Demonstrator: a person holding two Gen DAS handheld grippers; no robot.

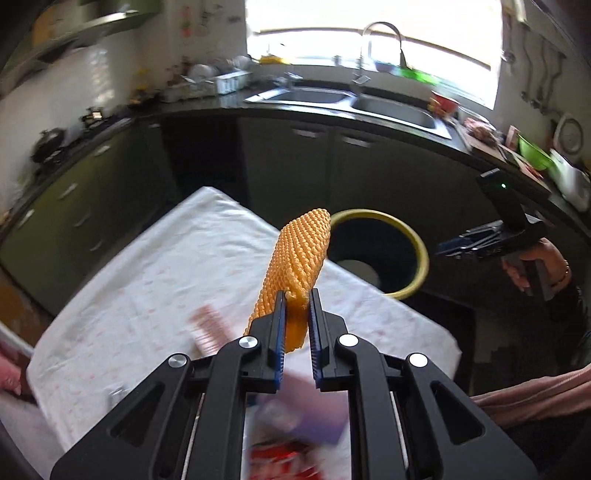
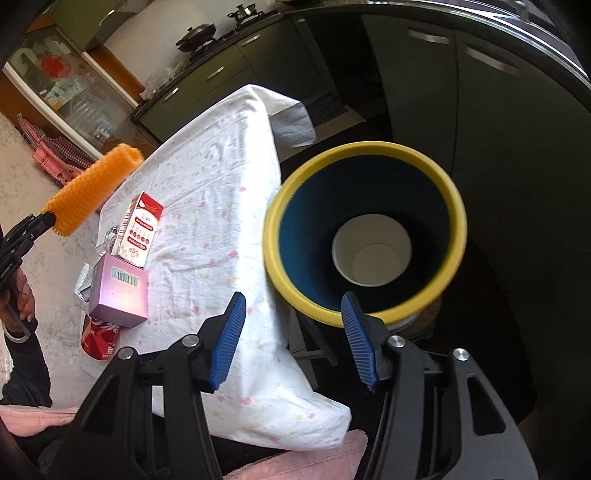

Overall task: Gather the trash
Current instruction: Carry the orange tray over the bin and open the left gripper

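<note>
My left gripper (image 1: 297, 295) is shut on an orange foam net sleeve (image 1: 295, 258) and holds it in the air above the cloth-covered table (image 1: 147, 280); the sleeve also shows in the right wrist view (image 2: 92, 188). A yellow-rimmed bin (image 2: 364, 232) stands beside the table's right edge with a white paper cup (image 2: 371, 254) inside. My right gripper (image 2: 291, 299) is open and empty, just in front of the bin's near rim. On the table lie a pink box (image 2: 120, 291), a red and white carton (image 2: 138, 229) and a red soda can (image 2: 99, 339).
Dark kitchen cabinets and a counter with a double sink (image 1: 351, 101) curve around behind the table. A stove with a pan (image 2: 195, 35) sits on the left counter. A crumpled wrapper (image 2: 83, 282) lies by the pink box. The person's pink sleeve (image 2: 258, 465) is below.
</note>
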